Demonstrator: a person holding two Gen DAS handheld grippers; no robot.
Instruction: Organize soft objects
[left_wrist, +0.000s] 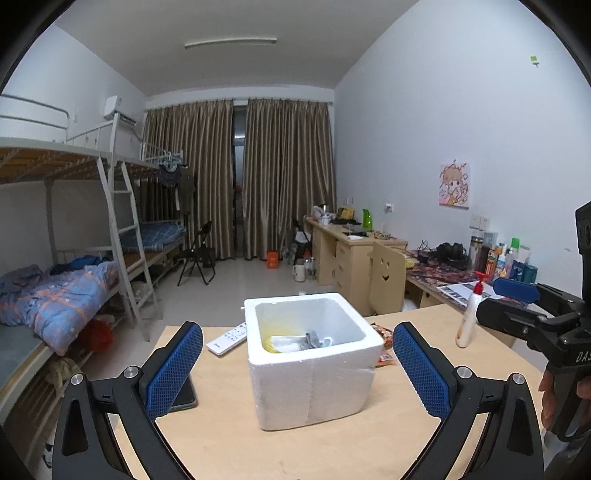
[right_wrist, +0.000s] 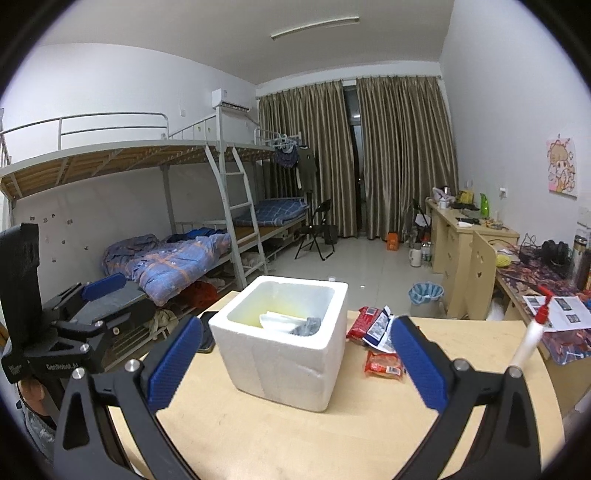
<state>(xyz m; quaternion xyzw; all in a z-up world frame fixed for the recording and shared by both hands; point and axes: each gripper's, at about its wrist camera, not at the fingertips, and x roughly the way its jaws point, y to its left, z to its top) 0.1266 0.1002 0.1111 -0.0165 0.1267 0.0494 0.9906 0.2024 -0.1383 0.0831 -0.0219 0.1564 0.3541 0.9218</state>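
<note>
A white foam box (left_wrist: 314, 373) stands on the wooden table (left_wrist: 295, 454); it also shows in the right wrist view (right_wrist: 284, 358). Inside lie a grey sock (left_wrist: 312, 339), white cloth (left_wrist: 286, 343) and something yellow; the grey sock (right_wrist: 308, 326) shows from the right too. My left gripper (left_wrist: 297, 363) is open and empty, its blue pads on either side of the box, held back from it. My right gripper (right_wrist: 295, 362) is open and empty, likewise in front of the box. The right gripper appears at the right edge of the left view (left_wrist: 517, 299), the left gripper at the left of the right view (right_wrist: 107, 295).
A white remote (left_wrist: 227, 338) and a dark phone (left_wrist: 184, 395) lie left of the box. Red snack packets (right_wrist: 373, 332) lie right of it. A white pump bottle (right_wrist: 532, 336) stands at the table's right. Bunk beds stand left, desks right.
</note>
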